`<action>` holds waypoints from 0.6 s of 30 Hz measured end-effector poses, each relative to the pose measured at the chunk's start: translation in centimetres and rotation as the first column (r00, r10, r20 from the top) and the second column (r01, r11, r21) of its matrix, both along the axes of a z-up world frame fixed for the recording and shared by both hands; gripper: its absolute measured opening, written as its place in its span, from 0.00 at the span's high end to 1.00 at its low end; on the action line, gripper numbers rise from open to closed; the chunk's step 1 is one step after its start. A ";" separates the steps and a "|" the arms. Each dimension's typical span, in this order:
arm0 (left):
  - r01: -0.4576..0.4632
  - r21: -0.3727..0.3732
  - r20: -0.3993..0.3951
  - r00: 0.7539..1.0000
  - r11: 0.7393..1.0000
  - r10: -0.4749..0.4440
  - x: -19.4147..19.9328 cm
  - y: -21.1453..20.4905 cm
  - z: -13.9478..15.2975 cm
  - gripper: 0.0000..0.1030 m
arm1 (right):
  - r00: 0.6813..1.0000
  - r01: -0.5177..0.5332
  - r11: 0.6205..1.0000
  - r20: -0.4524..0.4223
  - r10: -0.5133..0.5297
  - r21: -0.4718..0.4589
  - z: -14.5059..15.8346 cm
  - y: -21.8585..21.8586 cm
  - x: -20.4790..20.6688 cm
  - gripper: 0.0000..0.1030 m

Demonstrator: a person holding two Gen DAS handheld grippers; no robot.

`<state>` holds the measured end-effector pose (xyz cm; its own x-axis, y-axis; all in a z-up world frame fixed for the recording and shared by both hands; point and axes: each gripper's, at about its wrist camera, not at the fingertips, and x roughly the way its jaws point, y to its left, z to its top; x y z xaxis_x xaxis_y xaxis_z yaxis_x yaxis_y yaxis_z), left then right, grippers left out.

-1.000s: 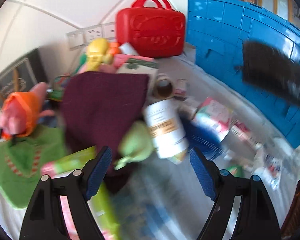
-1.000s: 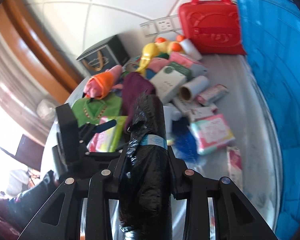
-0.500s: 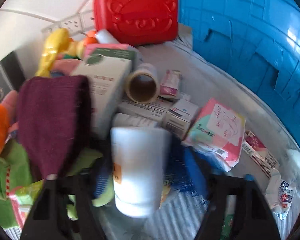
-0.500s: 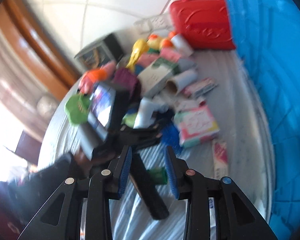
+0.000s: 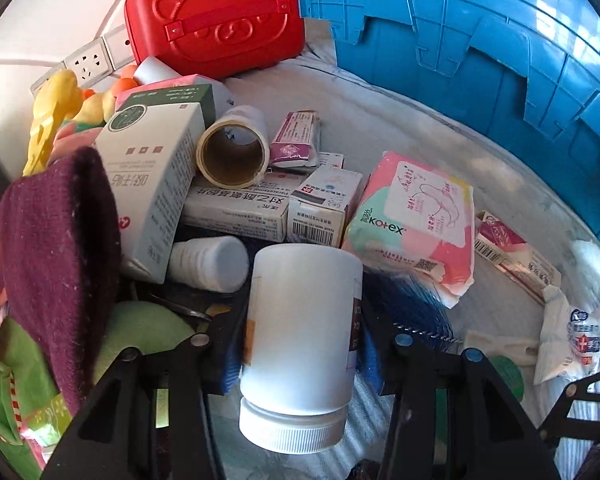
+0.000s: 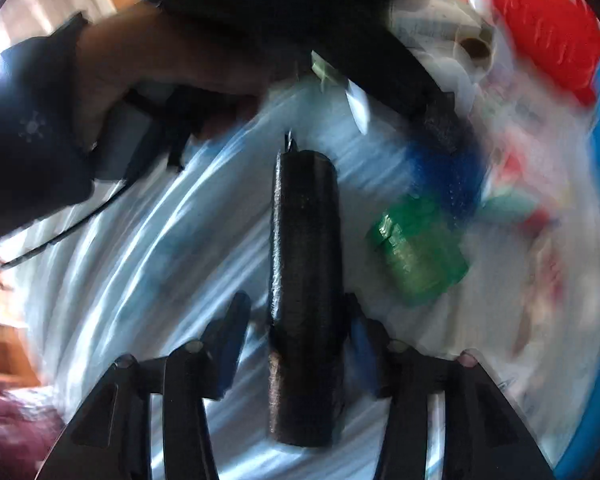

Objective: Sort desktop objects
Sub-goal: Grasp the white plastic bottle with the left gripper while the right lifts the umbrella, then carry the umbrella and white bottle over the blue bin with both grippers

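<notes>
At the near middle of the table (image 5: 400,128), left wrist view: my left gripper (image 5: 300,344) points level into the clutter, its blue pads pressed on both sides of a white pill bottle (image 5: 300,332), ribbed cap toward the camera. Beyond it: a smaller white bottle (image 5: 208,258) on its side, stacked medicine boxes (image 5: 236,210), a cardboard tape roll (image 5: 233,150), a pink Kotex pack (image 5: 414,220), a maroon cloth (image 5: 56,240) at the left edge. At the far edge a red case (image 5: 216,16); along the right edge a blue crate (image 5: 480,40).

Over the near striped cloth of the table, right wrist view, much blurred: my right gripper (image 6: 296,344) is tilted downward, fingers spread wide on either side of a black bag roll (image 6: 304,280) lying between them; gap visible at the left pad, the right side unclear. A green packet (image 6: 416,248) lies just right of the roll. My left hand (image 6: 140,68) crosses the upper left.
</notes>
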<state>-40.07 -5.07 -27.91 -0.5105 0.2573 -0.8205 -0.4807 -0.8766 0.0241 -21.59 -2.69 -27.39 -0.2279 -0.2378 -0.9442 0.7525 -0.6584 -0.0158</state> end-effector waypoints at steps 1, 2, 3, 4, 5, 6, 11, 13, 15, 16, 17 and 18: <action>-0.003 0.013 -0.001 1.000 1.000 0.004 0.2 -0.4 0.2 0.55 | 0.998 0.043 0.999 0.049 -0.041 -0.028 -0.3 0.3 -0.4 0.67; -0.009 0.027 -0.003 1.000 1.000 0.009 0.5 -0.7 0.3 0.55 | 0.995 0.070 0.996 0.080 -0.065 -0.059 -0.3 0.7 -0.6 0.67; -0.014 0.038 -0.001 1.000 0.999 0.014 0.7 -0.9 0.4 0.55 | 0.988 0.121 0.987 0.113 -0.109 -0.102 -0.3 1.7 -0.6 0.67; -0.018 0.048 -0.002 1.000 0.999 0.018 1.0 -1.2 0.6 0.55 | 0.983 0.146 0.982 0.127 -0.131 -0.119 -0.2 2.4 -0.5 0.67; -0.017 0.060 -0.005 1.000 0.998 0.017 1.4 -1.5 0.9 0.55 | 0.976 0.181 0.972 0.148 -0.159 -0.149 0.1 3.2 -0.4 0.67; -0.017 0.064 -0.008 1.000 0.998 0.018 1.8 -1.7 1.3 0.55 | 0.970 0.209 0.962 0.167 -0.180 -0.178 0.4 3.9 -0.3 0.67; 0.002 0.087 -0.058 0.998 0.996 0.003 4.2 -2.7 4.3 0.55 | 0.941 0.320 0.894 0.218 -0.260 -0.314 2.4 6.7 0.3 0.67; 0.001 0.101 -0.088 0.996 0.995 0.008 5.0 -3.1 6.0 0.55 | 0.939 0.334 0.872 0.202 -0.277 -0.357 3.8 7.2 0.4 0.67; -0.011 0.122 -0.133 0.991 0.992 0.028 5.8 -3.7 8.4 0.55 | 0.942 0.334 0.855 0.169 -0.289 -0.397 5.6 7.6 0.4 0.67; -0.011 0.131 -0.156 0.987 0.991 0.031 6.2 -4.0 9.6 0.55 | 0.944 0.329 0.845 0.146 -0.294 -0.422 6.9 8.0 0.1 0.67; -0.005 0.136 -0.185 0.982 0.991 0.030 6.7 -4.2 11.2 0.55 | 0.946 0.322 0.833 0.119 -0.301 -0.450 8.2 8.2 0.2 0.67; 0.000 0.130 -0.208 0.978 0.992 0.027 7.0 -4.2 12.5 0.55 | 0.946 0.317 0.823 0.097 -0.309 -0.471 9.3 8.4 0.1 0.67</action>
